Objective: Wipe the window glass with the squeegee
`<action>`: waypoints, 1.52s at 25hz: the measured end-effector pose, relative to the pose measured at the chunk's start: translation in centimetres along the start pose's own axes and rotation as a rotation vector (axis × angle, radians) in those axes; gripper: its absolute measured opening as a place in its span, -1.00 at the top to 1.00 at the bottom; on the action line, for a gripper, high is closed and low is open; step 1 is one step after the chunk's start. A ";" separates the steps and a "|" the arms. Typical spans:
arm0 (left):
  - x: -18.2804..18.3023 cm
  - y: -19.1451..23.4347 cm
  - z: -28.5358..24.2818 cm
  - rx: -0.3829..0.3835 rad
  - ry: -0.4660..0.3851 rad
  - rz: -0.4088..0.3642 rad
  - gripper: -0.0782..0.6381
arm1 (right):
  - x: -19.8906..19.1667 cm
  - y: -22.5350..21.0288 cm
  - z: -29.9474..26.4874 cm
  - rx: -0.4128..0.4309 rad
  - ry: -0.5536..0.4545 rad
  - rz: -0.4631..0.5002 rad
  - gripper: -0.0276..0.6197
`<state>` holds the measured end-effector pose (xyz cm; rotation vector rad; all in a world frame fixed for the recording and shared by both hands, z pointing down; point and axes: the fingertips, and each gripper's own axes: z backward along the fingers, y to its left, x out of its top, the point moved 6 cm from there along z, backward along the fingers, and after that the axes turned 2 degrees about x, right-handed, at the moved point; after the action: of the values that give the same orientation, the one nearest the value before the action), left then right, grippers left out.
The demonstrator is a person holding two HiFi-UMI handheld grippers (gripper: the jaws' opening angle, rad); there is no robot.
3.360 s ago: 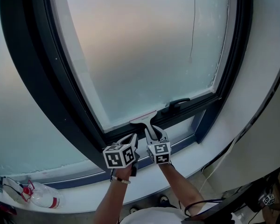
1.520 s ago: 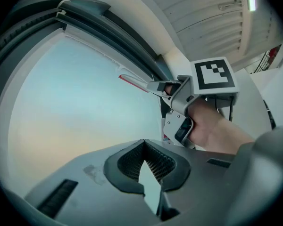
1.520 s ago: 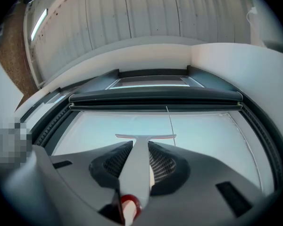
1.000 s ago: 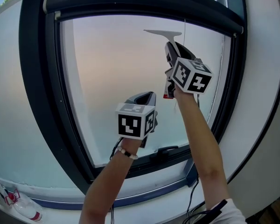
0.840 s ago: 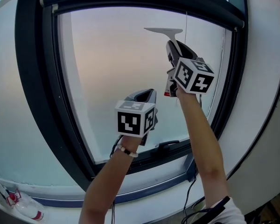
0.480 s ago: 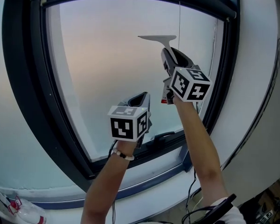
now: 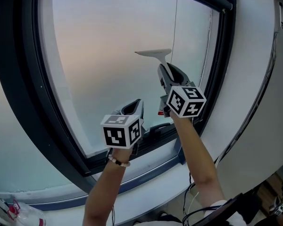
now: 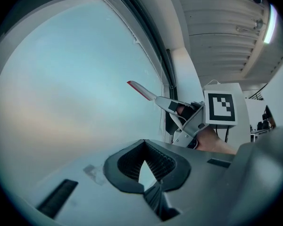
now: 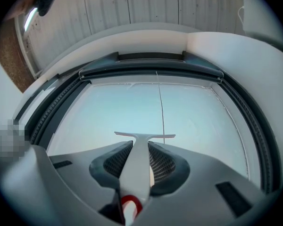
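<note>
A white squeegee (image 7: 154,54) rests its blade against the frosted window glass (image 7: 104,51), in the pane's right half at mid height. My right gripper (image 7: 164,74) is shut on its handle just below the blade. In the right gripper view the squeegee (image 9: 142,137) sticks up between the pads, blade level, with a red mark at the handle's end. My left gripper (image 7: 133,106) hovers lower and to the left, near the glass, shut with nothing held. From the left gripper (image 8: 144,147) view, the squeegee (image 8: 140,89) and the right gripper (image 8: 181,111) show to the right.
A dark window frame (image 7: 19,79) rings the pane, with a black handle (image 7: 156,126) on its lower bar. A thin cord (image 7: 175,22) hangs in front of the glass above the blade. White wall (image 7: 254,79) stands to the right, and a plastic bottle (image 7: 9,212) lies at the lower left.
The squeegee went from the pane's bottom up near its top, and over the last second it has come down the glass. The left gripper has sunk a little too.
</note>
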<state>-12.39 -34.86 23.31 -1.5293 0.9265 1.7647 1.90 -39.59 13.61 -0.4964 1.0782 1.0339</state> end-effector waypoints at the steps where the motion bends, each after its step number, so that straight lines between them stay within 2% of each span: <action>1: -0.6 0.0 -0.1 0.003 0.005 0.004 0.78 | -0.6 0.0 0.3 0.001 0.001 0.001 0.64; 11: -5.6 -0.5 -1.4 0.084 0.016 0.074 0.78 | -7.9 0.6 4.5 0.037 0.055 0.026 0.64; 19: -10.7 -0.1 -1.5 0.150 0.064 0.152 0.78 | -13.7 1.1 7.6 0.049 0.104 0.030 0.63; 28: -16.0 0.0 -1.6 0.165 0.147 0.214 0.78 | -20.1 1.4 11.0 0.029 0.187 -0.023 0.63; 38: -20.1 -0.9 -1.7 0.154 0.220 0.257 0.78 | -26.3 1.8 14.1 0.028 0.302 -0.059 0.64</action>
<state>-7.93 -35.86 42.93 -1.5814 1.3890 1.6710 4.52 -39.54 43.40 -0.6724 1.3343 0.9091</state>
